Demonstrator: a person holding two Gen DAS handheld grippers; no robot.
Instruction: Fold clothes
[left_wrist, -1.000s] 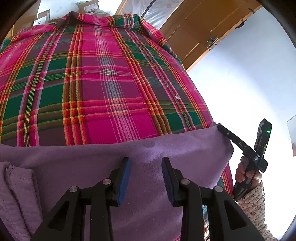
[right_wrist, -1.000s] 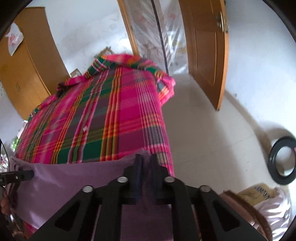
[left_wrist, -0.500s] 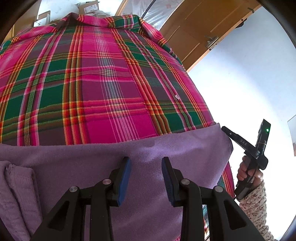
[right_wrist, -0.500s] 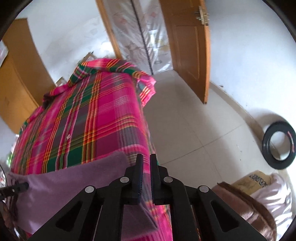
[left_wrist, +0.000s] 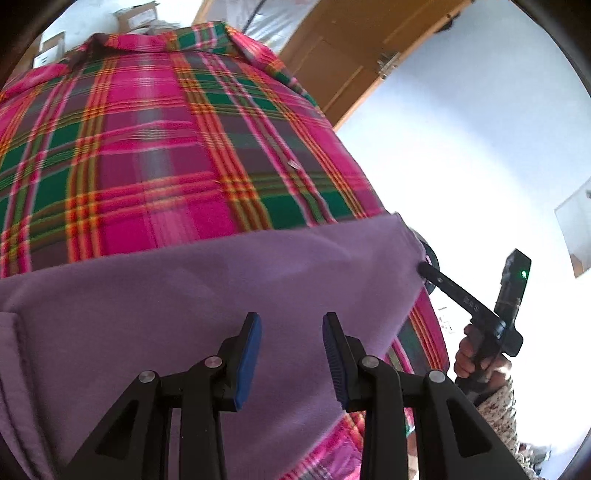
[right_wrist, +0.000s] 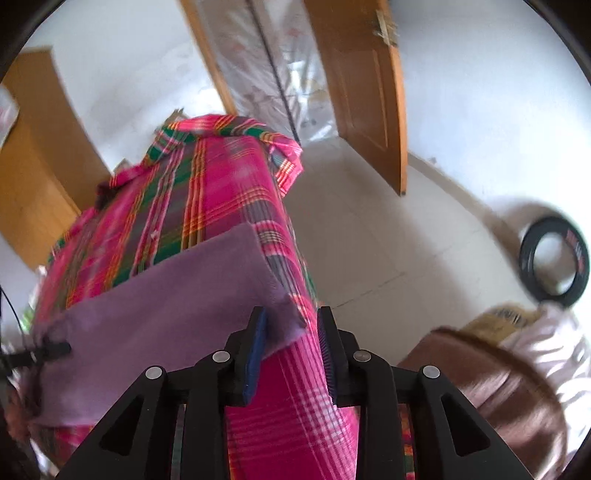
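A purple garment (left_wrist: 229, 295) lies spread flat on a pink, green and orange plaid cloth (left_wrist: 155, 155). My left gripper (left_wrist: 291, 354) hovers open over the garment's near part, with nothing between its blue pads. My right gripper (right_wrist: 291, 350) is also open. The garment's (right_wrist: 166, 295) right corner (right_wrist: 288, 321) lies loose between its fingers, touching the left pad. In the left wrist view the right gripper (left_wrist: 424, 267) reaches in from the right, its tip at that corner, held by a hand (left_wrist: 476, 358) in a patterned sleeve. A seamed fold (left_wrist: 14, 369) of the garment shows at the far left.
The plaid cloth (right_wrist: 236, 192) covers a raised surface that drops off to a pale tiled floor (right_wrist: 369, 251) on the right. A black ring (right_wrist: 554, 258) and brown and white bundles (right_wrist: 491, 373) lie on the floor. A wooden door (right_wrist: 369, 92) and a wardrobe (right_wrist: 33, 147) stand beyond.
My right gripper was shut on the purple garment's corner and has now opened, leaving the corner loose between its fingers. It has also pulled back slightly. The left gripper stays open.
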